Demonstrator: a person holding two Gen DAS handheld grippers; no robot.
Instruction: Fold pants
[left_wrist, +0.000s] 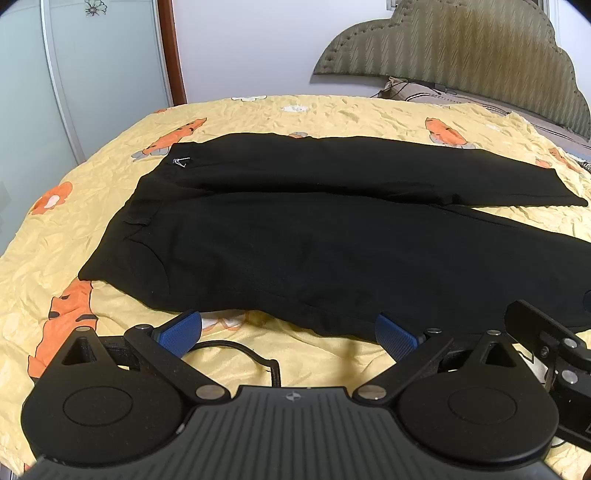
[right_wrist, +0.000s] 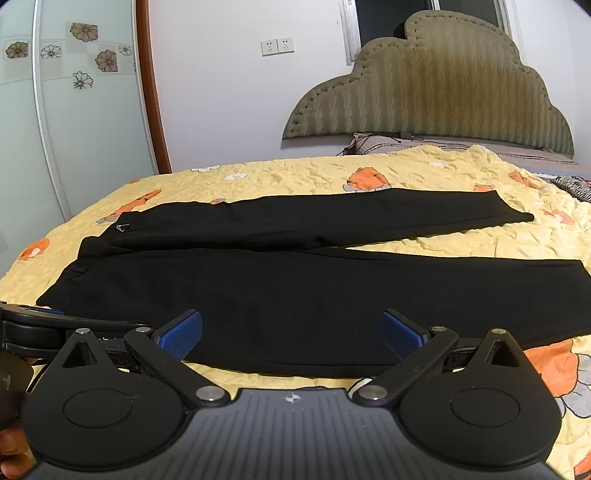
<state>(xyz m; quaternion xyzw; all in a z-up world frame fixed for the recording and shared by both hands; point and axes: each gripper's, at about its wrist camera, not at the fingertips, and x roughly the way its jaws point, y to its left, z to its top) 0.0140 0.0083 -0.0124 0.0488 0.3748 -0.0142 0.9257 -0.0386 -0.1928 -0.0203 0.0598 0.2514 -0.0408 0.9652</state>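
You have one pair of black pants (left_wrist: 295, 236) spread flat on the yellow bed (left_wrist: 332, 110), both legs running rightward. Your left claw (left_wrist: 290, 334) and right claw (right_wrist: 291, 332) both gape released, holding nothing, at the near edge.

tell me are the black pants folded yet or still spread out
Spread out, not folded: the black pants lie flat on the yellow bedspread, both legs side by side at full length.

pants (left_wrist: 314, 236) flat on bed (left_wrist: 332, 110) | waist left, legs right | headboard (right_wrist: 436, 88) behind, right
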